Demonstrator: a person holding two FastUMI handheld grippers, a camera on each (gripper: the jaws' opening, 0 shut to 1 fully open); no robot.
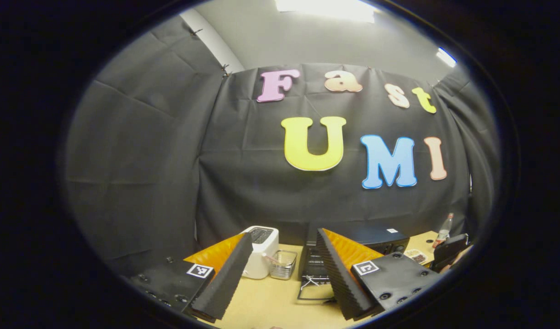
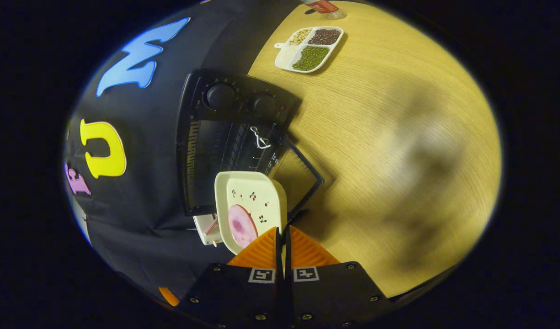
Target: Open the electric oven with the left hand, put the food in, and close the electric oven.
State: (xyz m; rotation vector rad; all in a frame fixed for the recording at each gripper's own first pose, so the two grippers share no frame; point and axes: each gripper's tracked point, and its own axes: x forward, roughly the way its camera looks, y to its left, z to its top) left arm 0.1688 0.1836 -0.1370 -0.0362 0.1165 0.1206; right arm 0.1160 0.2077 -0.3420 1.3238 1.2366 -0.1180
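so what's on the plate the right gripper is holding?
On the plate, one pink round slice of food lies near the right gripper. The gripped rim section is covered by the fingers.

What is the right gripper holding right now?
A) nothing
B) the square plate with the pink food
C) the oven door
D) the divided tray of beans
B: in the right gripper view, the right gripper is closed on the rim of the square plate, held in front of the open oven.
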